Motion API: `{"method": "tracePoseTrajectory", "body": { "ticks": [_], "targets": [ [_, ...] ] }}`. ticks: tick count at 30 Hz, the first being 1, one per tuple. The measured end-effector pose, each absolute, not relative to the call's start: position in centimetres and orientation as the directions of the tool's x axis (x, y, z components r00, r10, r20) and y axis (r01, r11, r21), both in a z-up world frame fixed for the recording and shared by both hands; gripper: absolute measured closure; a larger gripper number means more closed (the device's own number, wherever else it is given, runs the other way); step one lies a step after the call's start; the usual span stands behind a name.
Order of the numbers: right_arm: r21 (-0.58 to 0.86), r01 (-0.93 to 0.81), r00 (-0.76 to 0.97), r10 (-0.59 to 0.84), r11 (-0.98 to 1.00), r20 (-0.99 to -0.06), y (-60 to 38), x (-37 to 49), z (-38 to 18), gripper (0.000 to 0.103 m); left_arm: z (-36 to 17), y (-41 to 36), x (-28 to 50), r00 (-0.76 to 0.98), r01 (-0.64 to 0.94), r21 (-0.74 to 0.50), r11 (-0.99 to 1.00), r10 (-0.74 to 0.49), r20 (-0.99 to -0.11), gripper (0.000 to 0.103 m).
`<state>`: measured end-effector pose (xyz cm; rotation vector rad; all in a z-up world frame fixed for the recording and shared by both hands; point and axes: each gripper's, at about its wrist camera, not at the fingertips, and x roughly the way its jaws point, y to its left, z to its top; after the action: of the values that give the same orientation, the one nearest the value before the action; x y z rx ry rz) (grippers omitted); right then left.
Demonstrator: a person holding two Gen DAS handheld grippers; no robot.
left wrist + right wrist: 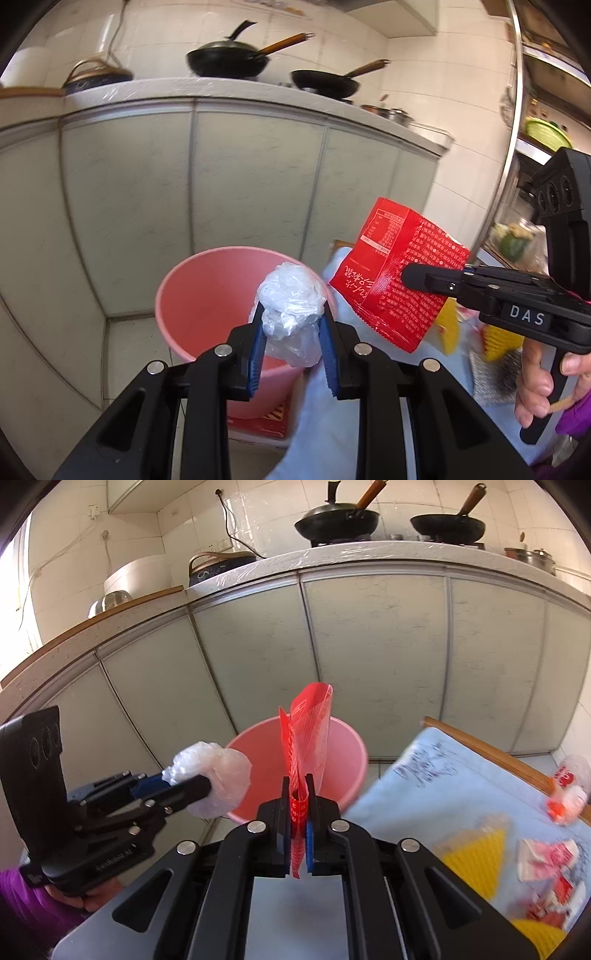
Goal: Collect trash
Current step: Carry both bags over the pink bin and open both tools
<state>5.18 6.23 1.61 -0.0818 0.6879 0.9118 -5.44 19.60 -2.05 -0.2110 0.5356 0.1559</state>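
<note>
Pale green cabinet doors [255, 206] run under a speckled white counter [369, 554], where two black woks [229, 61] sit before white tiled wall. On the floor in front of the cabinets stands a pink bucket [207, 295].

At left, the left gripper [291, 325] is pinched on a crumpled wad of clear plastic film [290, 302], glossy and whitish, bulging out above and below the blue fingertips [258, 343]; the jaws stand moderately apart, closed only as far as the wad allows. In the right wrist view the wad hangs just left of the bucket's rim.

Further right, the right gripper [298, 808] clamps a red snack wrapper [399, 269] printed with white text, its edges crimped; the jaws are nearly together, with the thin foil between them. It stands up in front of the bucket.

Rightmost, a light blue cloth [461, 775] carries yellow and red-and-white scraps [546, 856], blurred.
</note>
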Motion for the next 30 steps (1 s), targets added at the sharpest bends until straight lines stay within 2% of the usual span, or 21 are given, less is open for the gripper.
{"method": "tracePoseTrajectory", "body": {
  "ticks": [7,16,19,22,24,30],
  "targets": [
    [0.223,-0.754,0.383,0.689,0.618,-0.616,11.4,7.8,-0.6,0.097,-4.1,22.0,-2.4,0.798,-0.301,-0.126,0.945,0.178,-0.576,0.077],
    [0.267,-0.714,0.317,0.638,0.648,-0.701,14.3,10.9,-5.3,0.097,-6.9,23.3,0.5,0.724,-0.370,-0.140,0.918,0.191,-0.663,0.075],
    [0.269,-0.720,0.303,0.638,0.639,-0.708,14.6,11.1,-5.6,0.097,-6.9,23.4,0.8,0.717,-0.377,-0.126,0.917,0.203,-0.667,0.071],
    [0.257,-0.734,0.293,0.635,0.629,-0.715,15.0,11.1,-5.5,0.096,-7.0,23.6,1.0,0.707,-0.391,-0.127,0.911,0.209,-0.675,0.063],
    [0.252,-0.744,0.278,0.629,0.619,-0.726,15.5,11.1,-5.6,0.088,-6.9,23.8,1.2,0.706,-0.397,-0.142,0.907,0.202,-0.679,0.052],
    [0.245,-0.748,0.277,0.625,0.617,-0.730,15.6,11.0,-5.4,0.072,-6.5,25.1,0.7,0.710,-0.427,-0.196,0.883,0.193,-0.677,0.049]
  ]
}}
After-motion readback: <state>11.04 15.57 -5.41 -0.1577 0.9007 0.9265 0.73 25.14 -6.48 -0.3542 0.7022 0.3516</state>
